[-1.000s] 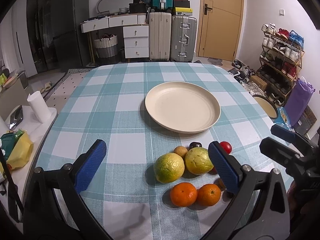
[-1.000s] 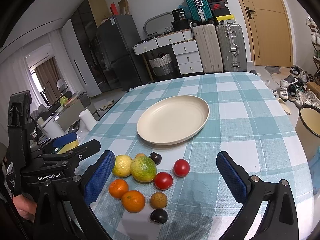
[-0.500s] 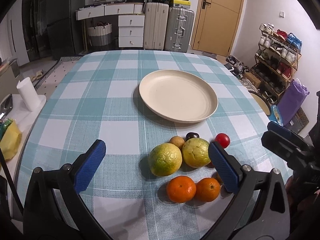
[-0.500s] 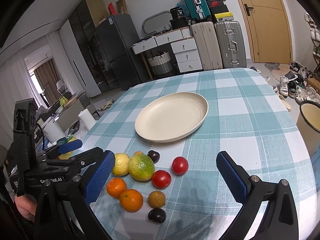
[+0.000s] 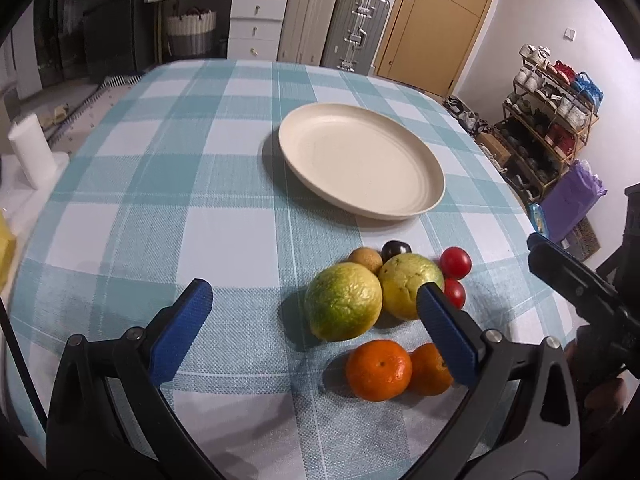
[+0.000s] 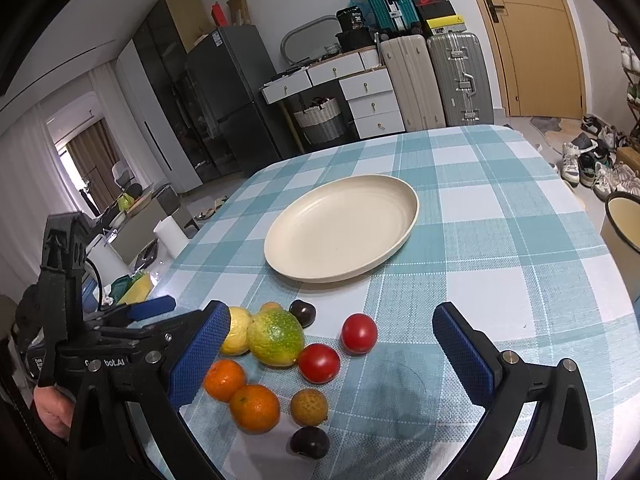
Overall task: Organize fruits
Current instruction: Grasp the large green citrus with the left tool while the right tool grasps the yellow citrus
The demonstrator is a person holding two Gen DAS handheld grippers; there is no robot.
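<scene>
A cream plate [image 5: 362, 168] [image 6: 340, 228] lies empty at the table's middle. In front of it is a cluster of fruit: two green-yellow citrus [image 5: 343, 301] [image 6: 275, 337], two oranges [image 5: 378, 369] [image 6: 254, 408], two red tomatoes [image 5: 455, 263] [image 6: 359, 333], small brown fruits [image 6: 309, 407] and dark plums [image 6: 309, 442]. My left gripper [image 5: 312, 332] is open and empty, low over the cloth just left of the fruit. My right gripper [image 6: 332, 354] is open and empty, above the fruit cluster; its arm shows in the left wrist view [image 5: 576, 284].
The table has a teal-and-white checked cloth [image 5: 168, 184]. A paper roll [image 5: 30, 156] stands off the left edge. Suitcases [image 6: 436, 80], drawers, a fridge and a door are behind. A cream pot [image 6: 624, 232] sits off the right edge.
Both grippers have moved forward and lower toward the fruit; the fruit and plate look larger. Both stay open. Nothing on the table moved.
</scene>
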